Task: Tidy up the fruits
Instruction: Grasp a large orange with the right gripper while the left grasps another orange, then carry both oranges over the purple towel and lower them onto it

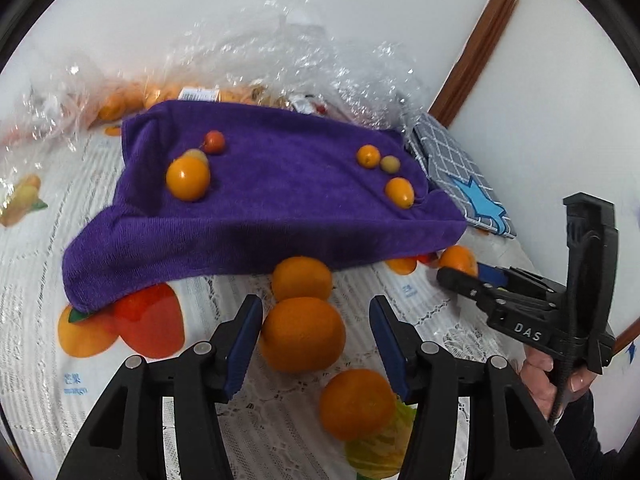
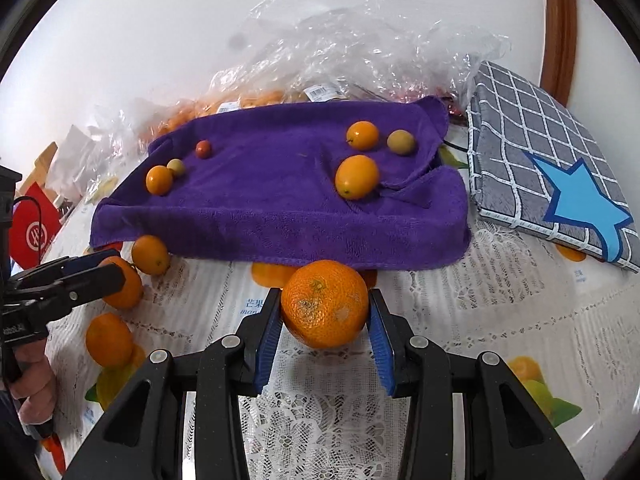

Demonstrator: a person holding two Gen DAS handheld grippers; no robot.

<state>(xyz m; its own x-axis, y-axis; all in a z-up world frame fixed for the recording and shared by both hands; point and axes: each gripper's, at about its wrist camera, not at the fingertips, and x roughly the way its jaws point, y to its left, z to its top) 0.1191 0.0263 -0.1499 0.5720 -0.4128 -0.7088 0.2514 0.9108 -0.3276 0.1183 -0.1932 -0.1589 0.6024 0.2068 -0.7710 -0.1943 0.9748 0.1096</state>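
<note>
Your right tongs (image 2: 324, 312) are clamped on a round, pitted orange tangerine (image 2: 325, 304) just in front of the purple terry towel (image 2: 280, 200) on the lace-covered worktop (image 2: 500, 312) — this looks like the pick-up step. Your left tongs (image 1: 316, 320) stand open around another round orange tangerine (image 1: 302, 334), pads not yet pressing. Next, likely, lift the held fruit onto the towel — beside the small orange kumquats (image 2: 357, 176).
</note>
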